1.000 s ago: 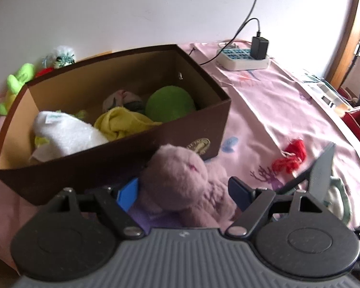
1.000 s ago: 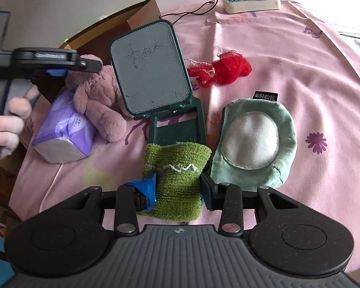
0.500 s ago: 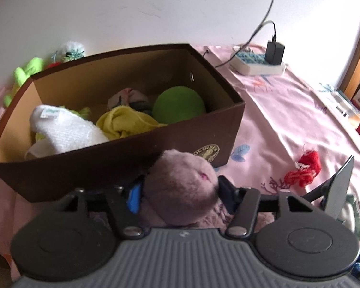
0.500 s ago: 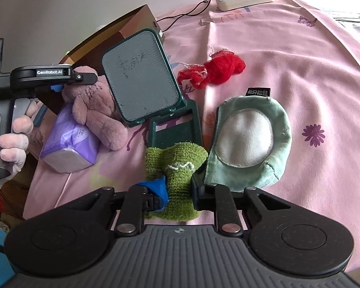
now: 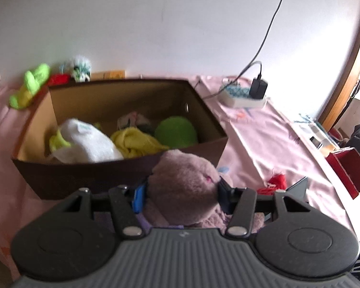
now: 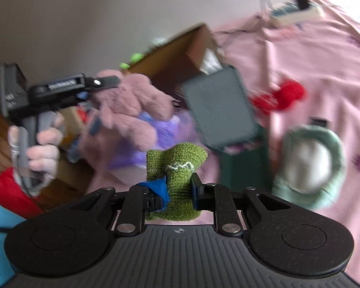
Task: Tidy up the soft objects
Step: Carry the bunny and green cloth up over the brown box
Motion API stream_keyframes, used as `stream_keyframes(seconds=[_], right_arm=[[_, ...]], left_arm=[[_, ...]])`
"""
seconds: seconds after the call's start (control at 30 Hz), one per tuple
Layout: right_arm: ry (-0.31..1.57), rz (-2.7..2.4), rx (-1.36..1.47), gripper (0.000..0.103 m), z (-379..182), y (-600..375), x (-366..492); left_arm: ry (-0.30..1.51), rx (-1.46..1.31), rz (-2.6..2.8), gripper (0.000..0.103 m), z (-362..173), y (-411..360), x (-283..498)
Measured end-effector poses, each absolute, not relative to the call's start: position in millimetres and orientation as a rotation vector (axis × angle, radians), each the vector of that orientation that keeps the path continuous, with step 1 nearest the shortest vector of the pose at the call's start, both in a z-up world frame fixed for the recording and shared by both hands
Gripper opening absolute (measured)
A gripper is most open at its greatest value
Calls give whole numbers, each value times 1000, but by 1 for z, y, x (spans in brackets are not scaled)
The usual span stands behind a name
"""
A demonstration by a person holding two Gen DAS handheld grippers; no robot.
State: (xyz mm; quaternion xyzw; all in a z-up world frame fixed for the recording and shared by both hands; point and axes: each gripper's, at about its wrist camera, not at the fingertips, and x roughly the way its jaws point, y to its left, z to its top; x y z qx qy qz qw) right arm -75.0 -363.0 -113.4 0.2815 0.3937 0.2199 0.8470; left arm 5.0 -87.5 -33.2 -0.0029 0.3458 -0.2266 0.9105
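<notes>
My left gripper (image 5: pixel 180 192) is shut on a mauve plush toy (image 5: pixel 182 187) and holds it up in front of the brown box's (image 5: pixel 122 175) near wall. The box holds a white cloth (image 5: pixel 88 144), a yellow cloth (image 5: pixel 134 141) and a green ball (image 5: pixel 175 132). In the right wrist view the left gripper (image 6: pixel 60 91) holds the plush (image 6: pixel 132 105) above the table. My right gripper (image 6: pixel 178 192) is shut on a green knitted piece (image 6: pixel 177 168) and holds it off the pink cloth.
A purple tissue pack (image 6: pixel 165 129), a dark green mesh stand (image 6: pixel 220 112), red yarn (image 6: pixel 283 96) and a mint round pad (image 6: pixel 309 165) lie on the pink cloth. A power strip (image 5: pixel 242 96) sits by the wall. Small toys (image 5: pixel 31 84) lie behind the box. A red box (image 5: pixel 348 168) stands at the right.
My left gripper has shut on the plush and lifted it off the table. My right gripper has shut on the green knitted piece and raised it, moving left.
</notes>
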Motion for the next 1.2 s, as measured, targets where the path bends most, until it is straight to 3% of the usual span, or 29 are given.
stream_keyframes(seconds=[0.6,0.93,1.2], right_arm=[[507,420,554,1,-25,-296,56],[548,290,467,2,-41,-262,115],[638,233,487,10,-80,-252,148]], left_arm=[[443,24,-310,56,50,-9,55],[482,-47,-188,57,25,8,116],[579,-105,-164,57,-17,14,157]])
